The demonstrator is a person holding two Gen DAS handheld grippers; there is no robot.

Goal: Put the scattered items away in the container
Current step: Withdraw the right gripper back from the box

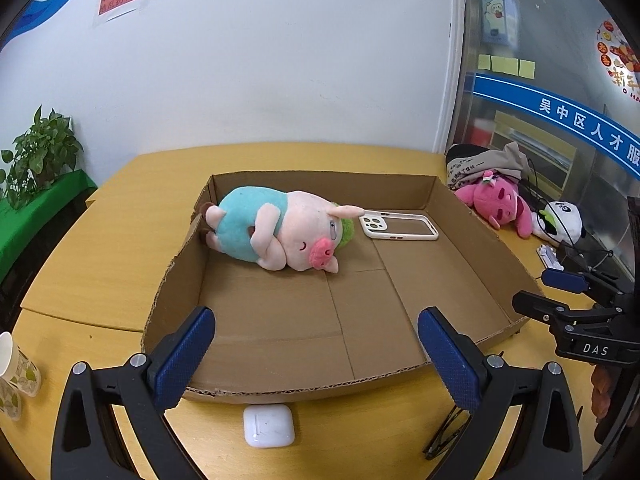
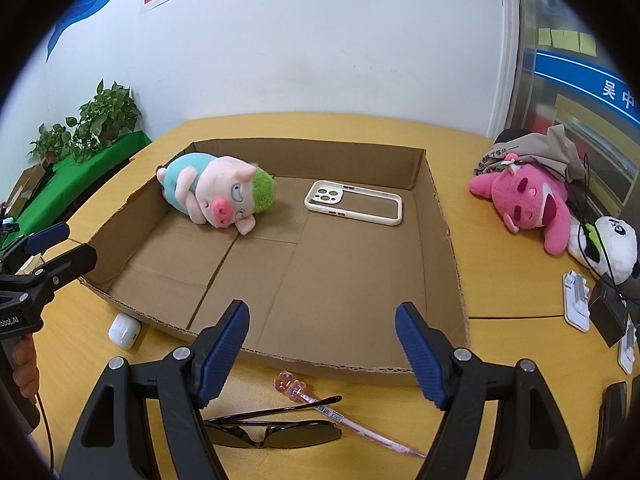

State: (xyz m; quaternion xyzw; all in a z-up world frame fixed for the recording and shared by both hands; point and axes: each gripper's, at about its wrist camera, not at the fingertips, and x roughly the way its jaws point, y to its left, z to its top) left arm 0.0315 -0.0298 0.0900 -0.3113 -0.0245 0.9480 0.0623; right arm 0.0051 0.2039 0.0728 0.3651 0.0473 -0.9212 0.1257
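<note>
With both sets of fingers spread wide and empty, the white earbud case (image 1: 269, 426) sits on the counter (image 1: 100, 248) directly below the left gripper (image 1: 316, 354), just outside the cardboard box (image 1: 472, 264)'s near wall, while the sunglasses (image 2: 276, 432) lie crosswise under the right gripper (image 2: 322, 354).

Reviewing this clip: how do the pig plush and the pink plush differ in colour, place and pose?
The pig plush is pale pink with a teal body; the pink plush is bright magenta all over. The pig plush lies inside the cardboard box, near its far left corner; the pink plush lies outside it on the table, beside a panda toy. The pig plush lies clear of clutter; the pink plush rests against a beige cloth. Both lie on their sides, untouched by either gripper.
</note>
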